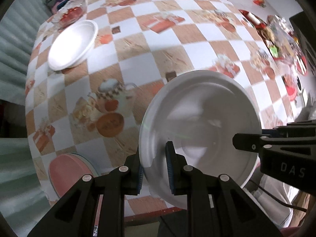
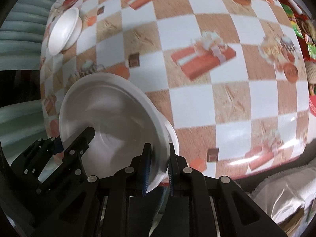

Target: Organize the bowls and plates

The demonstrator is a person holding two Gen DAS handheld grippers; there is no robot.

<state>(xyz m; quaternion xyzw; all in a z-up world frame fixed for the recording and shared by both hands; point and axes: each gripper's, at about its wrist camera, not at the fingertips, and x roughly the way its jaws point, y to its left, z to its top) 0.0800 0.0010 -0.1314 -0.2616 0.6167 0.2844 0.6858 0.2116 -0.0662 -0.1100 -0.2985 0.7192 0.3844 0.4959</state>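
Grip comes first here. The left gripper (image 1: 155,169) is clamped on the near-left edge of the white bowl (image 1: 199,130), with 1 blue pad inside the rim and 1 outside. The right gripper (image 2: 159,169) is clamped on the opposite edge of the same bowl in the same way, so the bowl is carried by 2 grippers together. In the left wrist view the tip of the right gripper shows at the right edge of the bowl, and in the right wrist view the left gripper shows at the bowl's left edge.

The bowl hangs above the checkered tablecloth (image 1: 150,45), at the near side of the table, and appears not to touch it. Both views are blurred, so I judge that the bowl is being carried.

To do this step well, I think the 2 hands should travel at the same speed and keep the same gap between them. If 1 hand runs ahead, the rim can twist out of the pads. The bowl should stay level.

The likely goal is the other white bowl (image 1: 72,44), well apart at the far left of the table, just beside a glass dish (image 1: 69,13) with red contents. The carried bowl could be nested there. Pink plates (image 1: 68,172) rest at the near-left edge, so a low path risks touching them. Both grippers should let go only once the bowl rests fully.
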